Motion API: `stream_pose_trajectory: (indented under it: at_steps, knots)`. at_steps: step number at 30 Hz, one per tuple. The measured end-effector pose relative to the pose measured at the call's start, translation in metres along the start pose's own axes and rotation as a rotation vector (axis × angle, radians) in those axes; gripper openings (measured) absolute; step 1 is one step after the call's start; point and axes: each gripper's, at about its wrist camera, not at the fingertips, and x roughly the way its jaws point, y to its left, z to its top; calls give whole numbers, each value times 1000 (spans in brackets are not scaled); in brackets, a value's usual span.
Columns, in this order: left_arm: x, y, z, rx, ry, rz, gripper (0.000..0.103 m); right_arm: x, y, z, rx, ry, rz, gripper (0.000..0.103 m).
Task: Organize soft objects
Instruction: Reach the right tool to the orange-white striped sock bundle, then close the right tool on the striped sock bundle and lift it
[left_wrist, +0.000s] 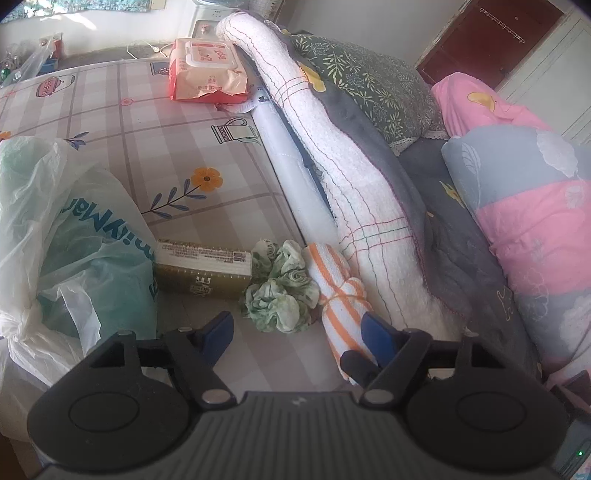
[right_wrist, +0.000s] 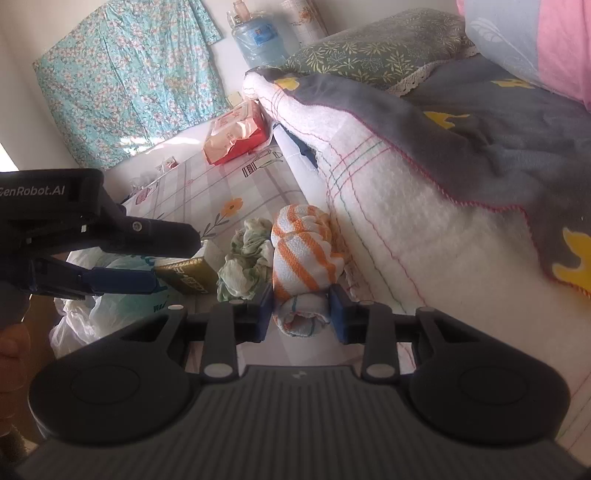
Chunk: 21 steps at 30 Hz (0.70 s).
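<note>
A rolled orange-striped towel (left_wrist: 340, 291) (right_wrist: 303, 251) lies on the flowered tablecloth (left_wrist: 147, 147) against the bed's edge. My right gripper (right_wrist: 301, 314) is shut on its near end, which looks pinched between the blue pads. A crumpled green cloth (left_wrist: 280, 295) (right_wrist: 243, 266) sits just left of the towel. My left gripper (left_wrist: 297, 334) (right_wrist: 173, 258) is open, low over the table. The green cloth lies just ahead of its gap, and its right finger (left_wrist: 376, 336) overlaps the towel's side. Nothing is between its pads.
A gold box (left_wrist: 203, 269) (right_wrist: 188, 273) lies left of the green cloth, beside a plastic bag (left_wrist: 55, 240). A red wipes pack (left_wrist: 207, 70) sits at the table's far end. The bed's white blanket (left_wrist: 351, 184) (right_wrist: 406, 240), a grey cover and pillows rise on the right.
</note>
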Motion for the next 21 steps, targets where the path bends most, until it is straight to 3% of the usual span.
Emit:
stream_pose_trajectory:
  at_steps: [5, 9, 14, 17, 21]
  knots:
    - [20, -9, -20, 42, 76, -7, 68, -7, 2, -44, 38, 102, 79, 31]
    - [42, -15, -33, 71, 141, 3, 65, -7, 8, -60, 26, 154, 124, 30]
    - [58, -9, -39, 6, 182, -29, 60, -16, 8, -57, 25, 126, 99, 34]
    - [60, -10, -40, 4, 189, -33, 60, -16, 7, -53, 27, 102, 99, 45]
    - [63, -14, -37, 6, 202, -32, 60, -6, 7, -49, 41, 95, 112, 48]
